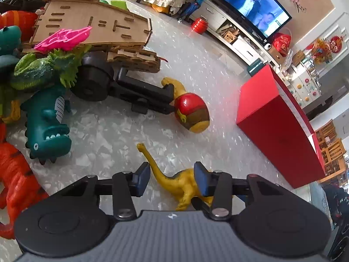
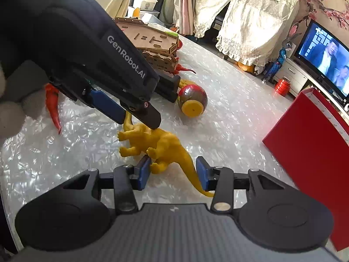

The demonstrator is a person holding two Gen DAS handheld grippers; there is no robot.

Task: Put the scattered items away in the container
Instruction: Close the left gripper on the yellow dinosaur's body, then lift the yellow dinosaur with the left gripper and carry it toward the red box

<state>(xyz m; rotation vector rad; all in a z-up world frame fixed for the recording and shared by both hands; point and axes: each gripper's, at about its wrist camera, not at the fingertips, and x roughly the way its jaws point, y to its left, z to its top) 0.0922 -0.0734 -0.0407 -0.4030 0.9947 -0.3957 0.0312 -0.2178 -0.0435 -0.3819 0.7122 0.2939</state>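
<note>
A yellow long-necked dinosaur (image 1: 174,181) lies on its side on the pearly white table (image 1: 113,128). My left gripper (image 1: 172,179) is open, its blue pads on either side of the dinosaur's body. In the right wrist view the dinosaur (image 2: 161,146) lies just ahead of my right gripper (image 2: 173,171), which is open with the tail and hind legs between its pads. The left gripper (image 2: 137,120) shows there from the side, over the dinosaur's neck. A red box (image 1: 281,126), the container, stands to the right; it also shows in the right wrist view (image 2: 309,139).
A red and brown egg toy (image 1: 192,113) lies beyond the dinosaur beside a black device (image 1: 122,89). A wooden model (image 1: 91,30), green dinosaurs (image 1: 48,126), a pink toy (image 1: 63,38) and an orange dinosaur (image 1: 13,174) crowd the left. A TV (image 1: 255,4) plays behind.
</note>
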